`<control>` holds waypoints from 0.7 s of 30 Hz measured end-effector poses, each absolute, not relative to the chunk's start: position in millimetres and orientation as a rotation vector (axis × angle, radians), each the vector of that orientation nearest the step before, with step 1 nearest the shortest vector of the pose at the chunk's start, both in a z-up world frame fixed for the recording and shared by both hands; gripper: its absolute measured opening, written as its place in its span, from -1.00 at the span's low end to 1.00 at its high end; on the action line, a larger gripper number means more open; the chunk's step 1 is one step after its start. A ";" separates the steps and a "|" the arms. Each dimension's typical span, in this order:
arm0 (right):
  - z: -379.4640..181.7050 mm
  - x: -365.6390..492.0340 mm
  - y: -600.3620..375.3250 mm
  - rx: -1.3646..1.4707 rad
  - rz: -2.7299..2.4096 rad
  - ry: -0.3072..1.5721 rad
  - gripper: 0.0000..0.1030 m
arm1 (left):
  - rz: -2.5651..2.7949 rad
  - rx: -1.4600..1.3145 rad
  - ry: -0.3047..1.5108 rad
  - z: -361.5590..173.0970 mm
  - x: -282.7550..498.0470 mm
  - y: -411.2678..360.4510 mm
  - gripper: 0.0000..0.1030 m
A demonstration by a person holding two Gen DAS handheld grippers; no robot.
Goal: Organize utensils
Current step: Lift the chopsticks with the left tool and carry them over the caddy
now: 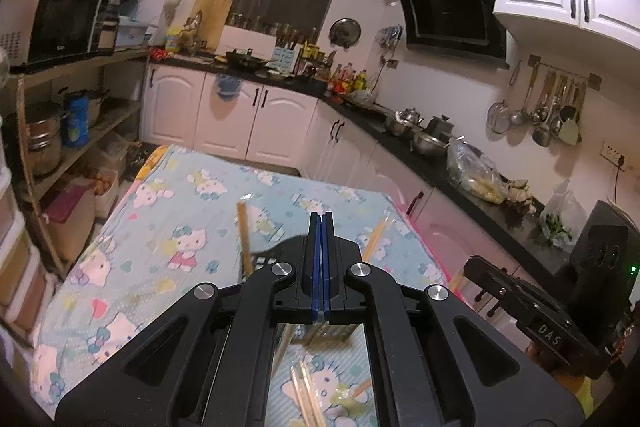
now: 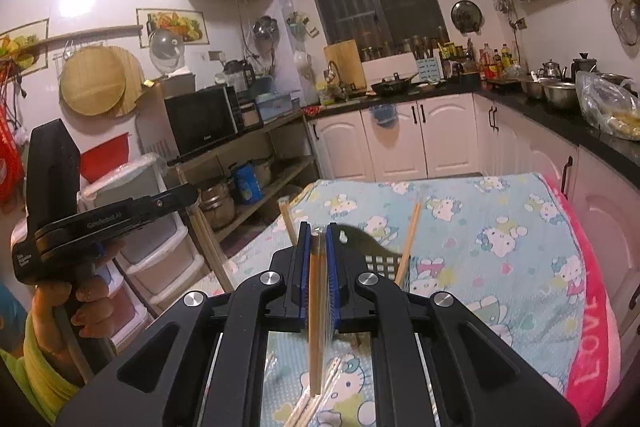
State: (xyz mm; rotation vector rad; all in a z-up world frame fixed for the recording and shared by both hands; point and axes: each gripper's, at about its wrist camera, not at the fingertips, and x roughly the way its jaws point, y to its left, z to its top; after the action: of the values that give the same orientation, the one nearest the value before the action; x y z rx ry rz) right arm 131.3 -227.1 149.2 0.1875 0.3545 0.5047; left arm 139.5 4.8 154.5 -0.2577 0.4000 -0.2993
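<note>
1. The left gripper point(image 1: 321, 223) is showing matte black linkage arms with triangular cut-outs and four round silver pivot screws; its fingers point(image 1: 315, 255) are wearing blue pads.
2. The right gripper point(image 2: 318, 235) is showing the same build: black arms, silver screws, blue-lined fingers point(image 2: 332, 267).
3. In the right wrist view, the left unit's black handle body is carrying small white lettering, too blurred to read surely.
4. The left hand point(image 2: 76, 311) is showing bare skin, with a yellow-green sleeve at the wrist.
5. In the left wrist view, the right unit is displaying white "DAS" lettering and a green light.
</note>
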 end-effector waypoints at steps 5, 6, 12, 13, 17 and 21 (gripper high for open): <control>163.8 135.4 -231.8 0.199 0.499 0.319 -0.85 | -0.319 -0.253 0.367 170.9 143.3 -3.4 -1.00; 167.0 136.6 -232.4 0.201 0.497 0.312 -0.85 | -0.325 -0.253 0.355 176.1 144.5 -5.6 -1.00; 189.2 145.5 -236.5 0.205 0.479 0.268 -0.85 | -0.350 -0.249 0.296 199.9 149.7 -17.0 -1.00; 192.7 147.0 -237.4 0.206 0.478 0.261 -0.85 | -0.352 -0.249 0.286 203.4 149.9 -18.7 -1.00; 204.8 154.8 -243.0 0.213 0.465 0.236 -0.85 | -0.361 -0.244 0.256 217.1 156.4 -26.3 -1.00; 214.4 162.1 -247.8 0.216 0.450 0.209 -0.85 | -0.341 -0.219 0.215 225.8 161.5 -36.5 -1.00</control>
State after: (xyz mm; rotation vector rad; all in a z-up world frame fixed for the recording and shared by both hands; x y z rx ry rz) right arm 162.1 -247.8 214.4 0.2158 0.2093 0.4496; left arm 161.5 -36.5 225.8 -0.2190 0.2152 -0.3412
